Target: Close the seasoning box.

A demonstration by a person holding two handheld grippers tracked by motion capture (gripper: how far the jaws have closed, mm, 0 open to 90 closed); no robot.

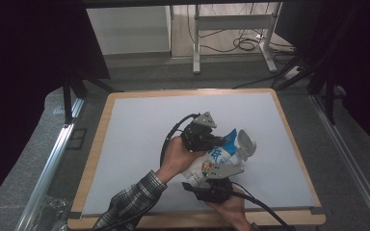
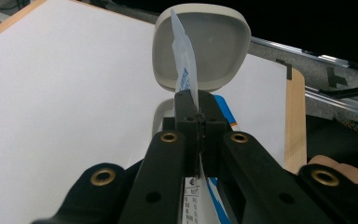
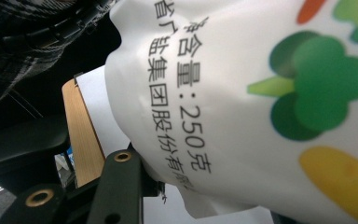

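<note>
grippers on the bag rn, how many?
2. The left gripper pinches the bag's top edge near the grey lid; the right gripper clamps its lower body, above the table's near edge.

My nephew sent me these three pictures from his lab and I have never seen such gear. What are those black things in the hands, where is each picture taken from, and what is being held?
A person works with two hand-held tools, each with two black jaws and its own small camera. The high view looks down on a table with a pale mat. The left gripper and right gripper both hold a white printed bag above it.

The left gripper view looks along its own jaws: they are shut on the bag's thin top edge. Just beyond is a pale grey bowl-like dish.

The right gripper view looks along the other jaws, which clamp the bag's fuller body, printed with cartoon vegetables and Chinese text.
</note>
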